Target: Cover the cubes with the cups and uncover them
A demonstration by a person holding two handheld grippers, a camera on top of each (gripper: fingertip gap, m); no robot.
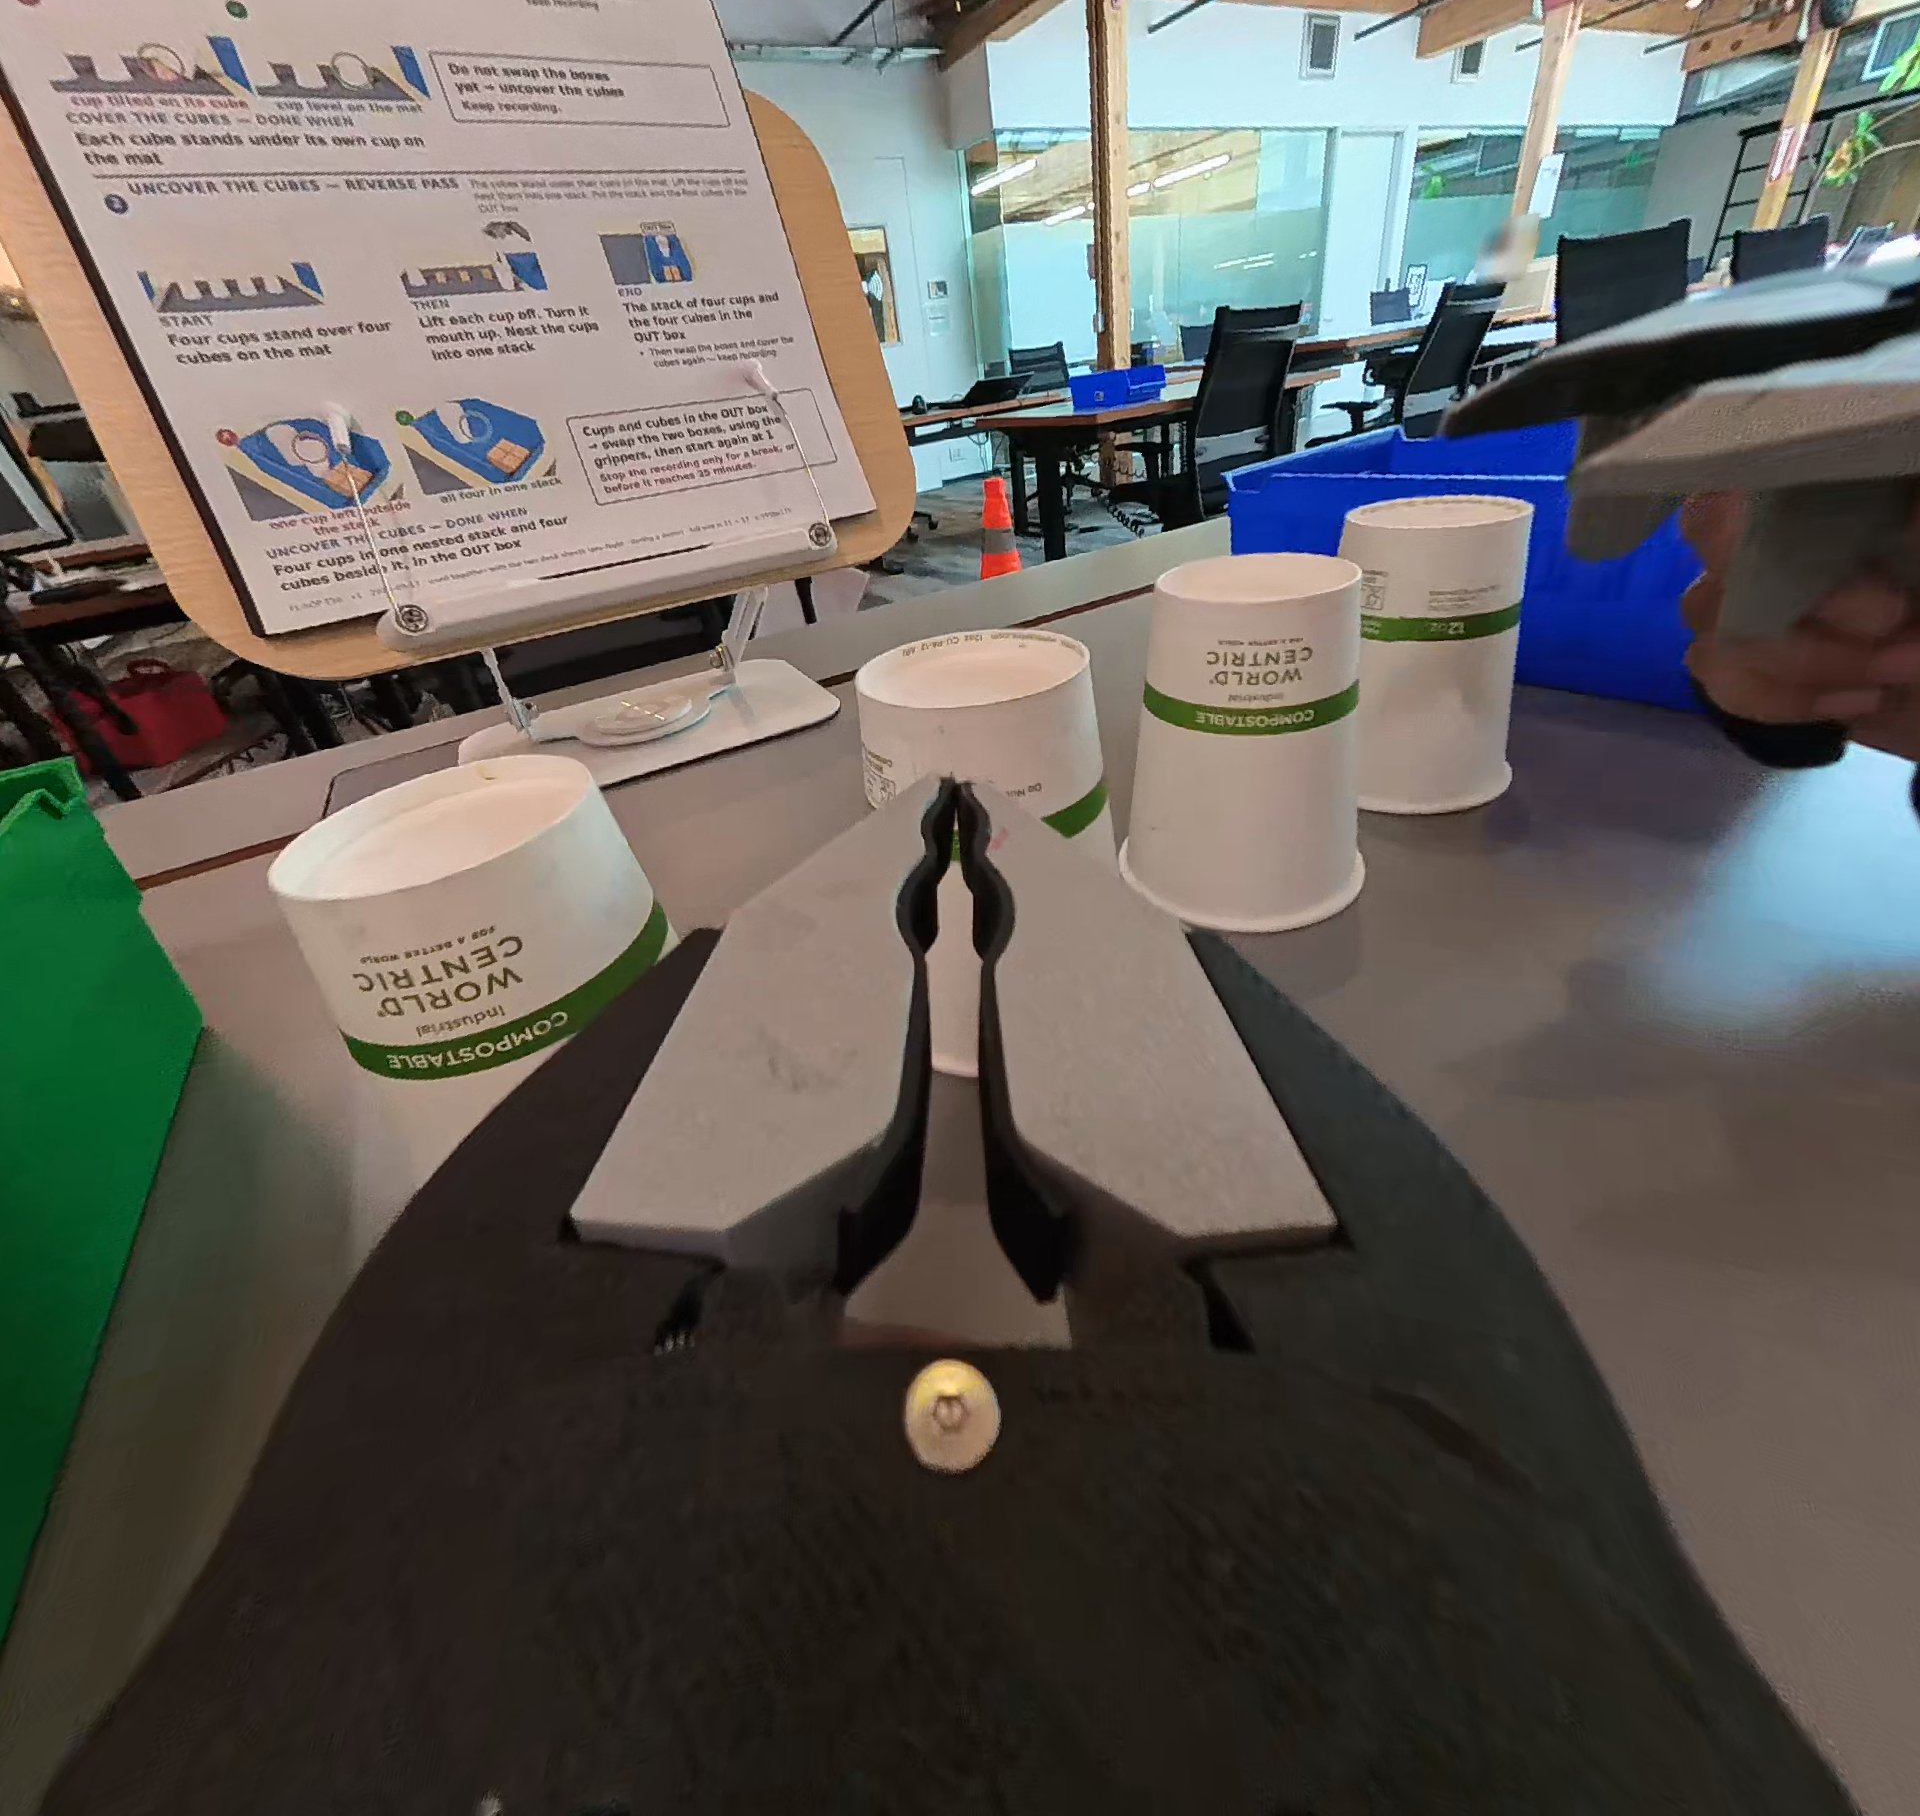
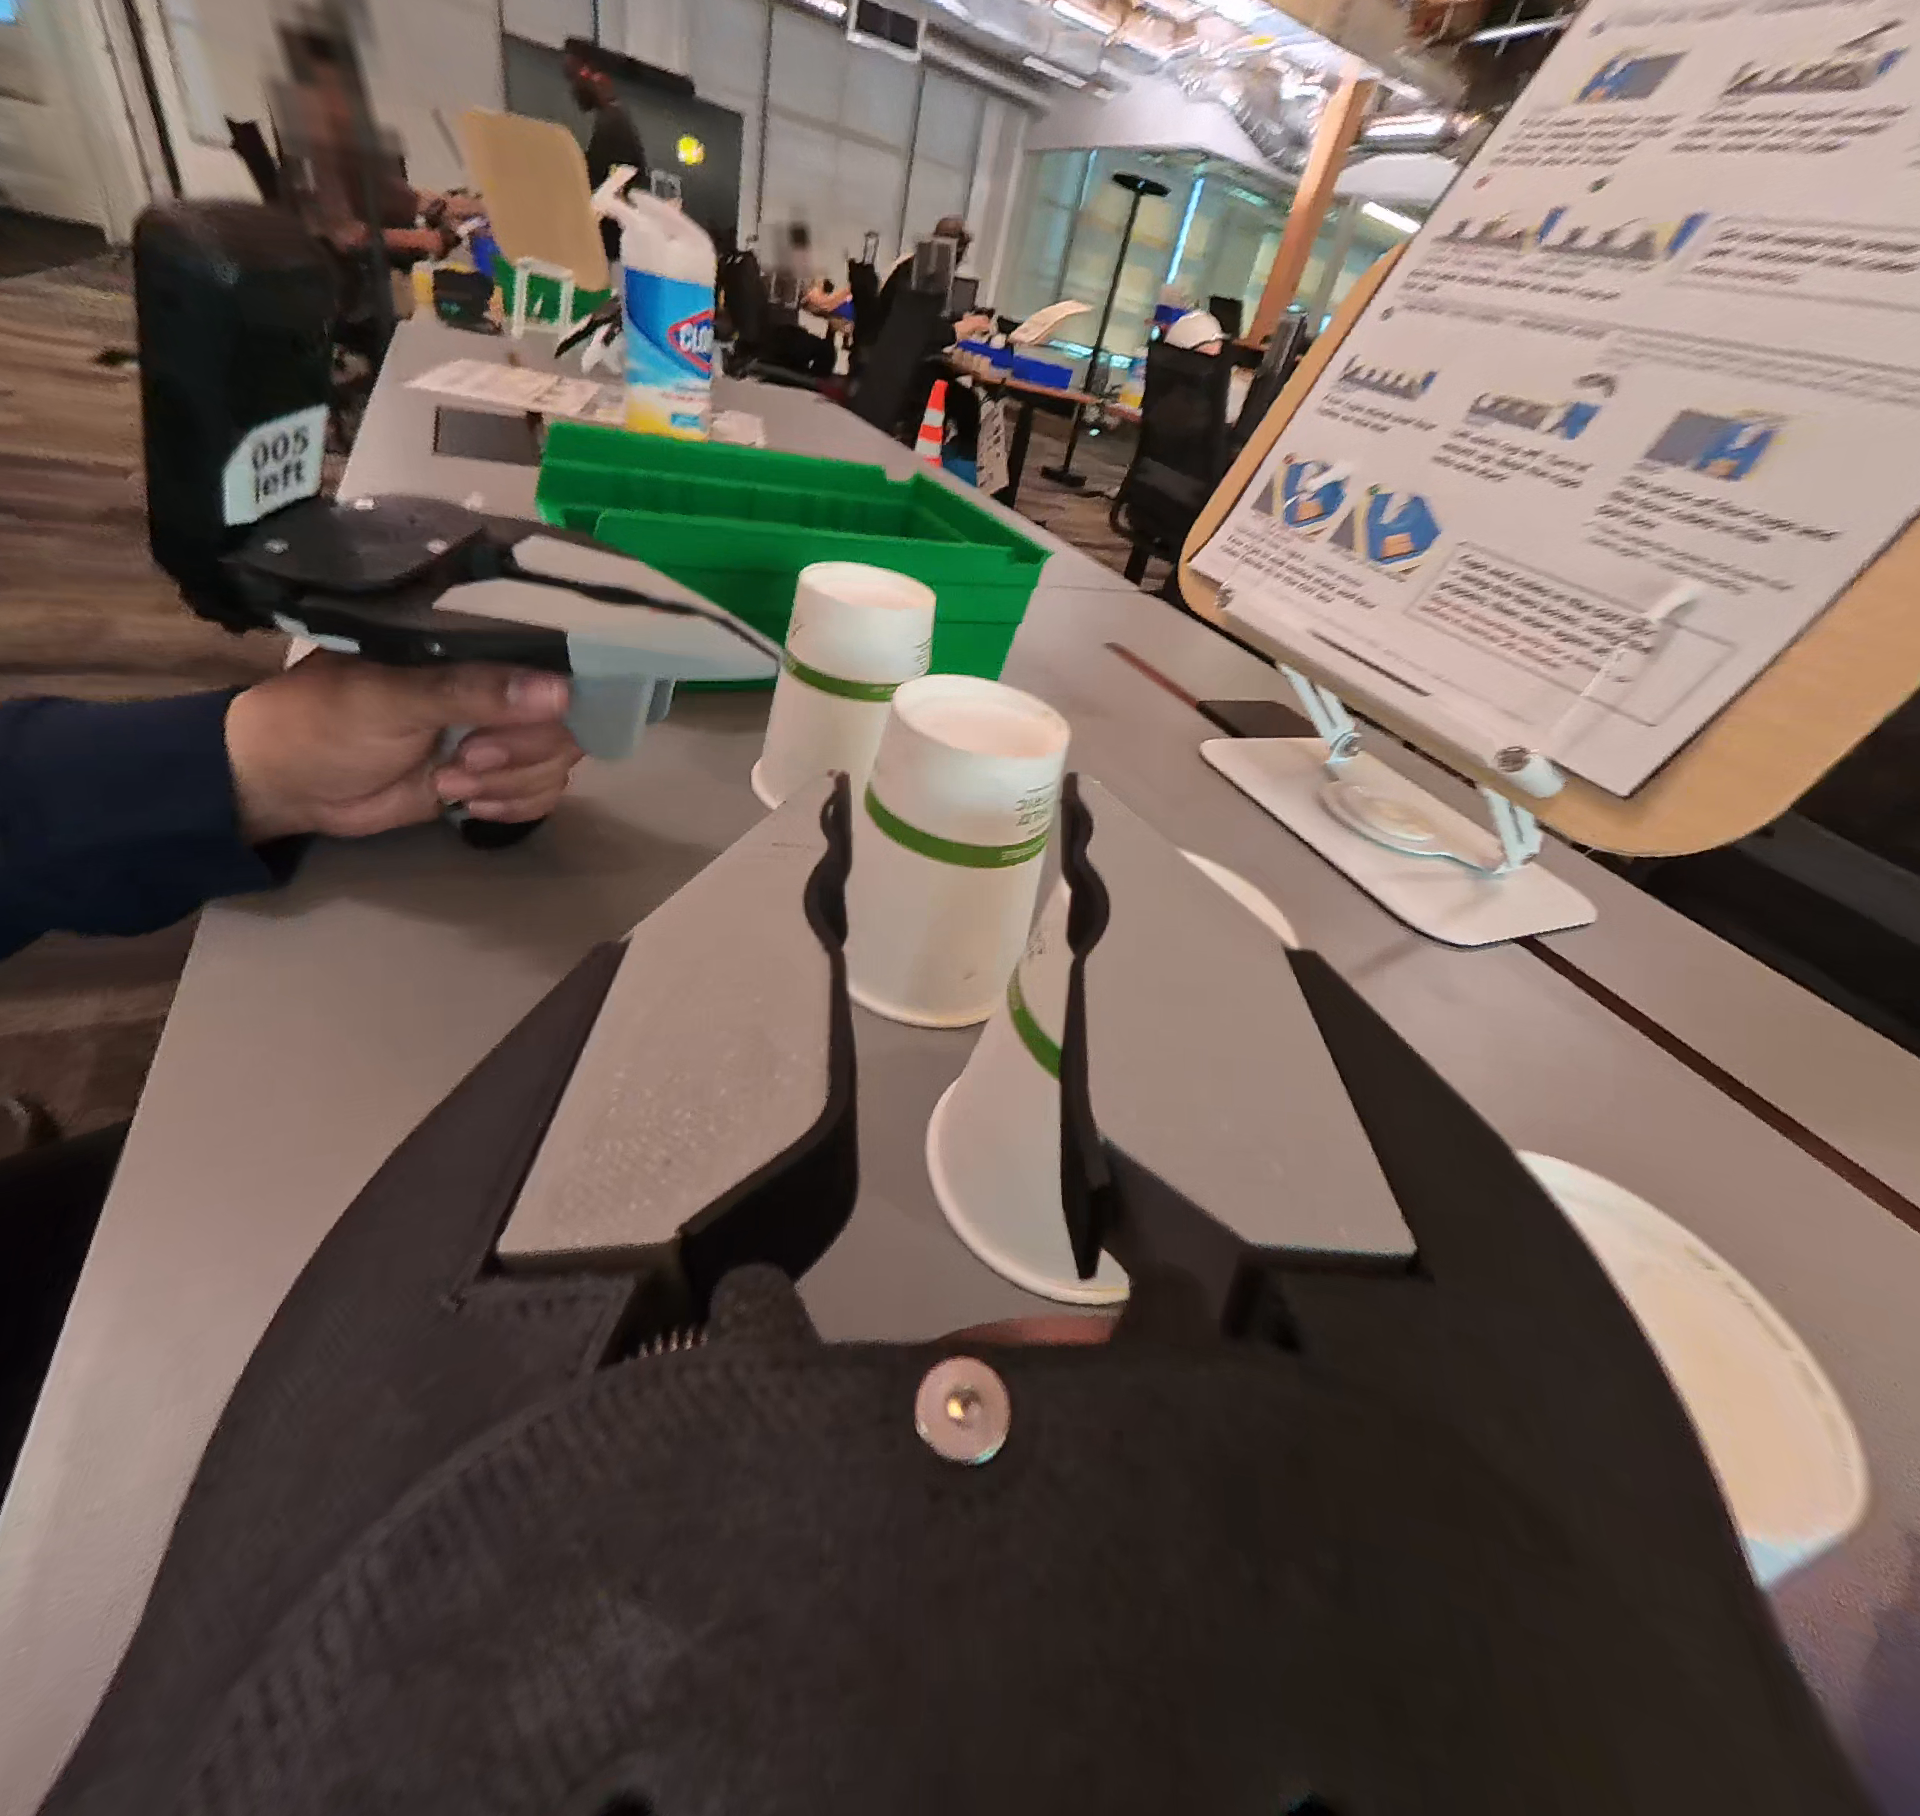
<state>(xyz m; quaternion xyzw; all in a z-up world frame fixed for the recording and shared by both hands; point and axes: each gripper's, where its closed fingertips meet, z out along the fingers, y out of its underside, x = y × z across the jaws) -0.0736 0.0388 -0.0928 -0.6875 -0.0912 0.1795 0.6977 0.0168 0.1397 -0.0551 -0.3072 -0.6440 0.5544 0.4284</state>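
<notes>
With the left gripper point(image 1: 951, 790) pressed together on nothing and the right gripper point(image 2: 951, 800) spread, unladen, above four upturned white paper cups point(image 1: 1247, 738) ranged on the grey table point(image 1: 1558, 1039), cubes hidden, a cup could be toppled.

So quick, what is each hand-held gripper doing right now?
Left hand-held gripper: closed, holding nothing.
Right hand-held gripper: open, holding nothing, above the upside-down cups.

White cups point(image 2: 961, 831) are seen upside down mid-frame between the right gripper's point(image 2: 951, 810) parted fingers; nothing is squeezed.
</notes>
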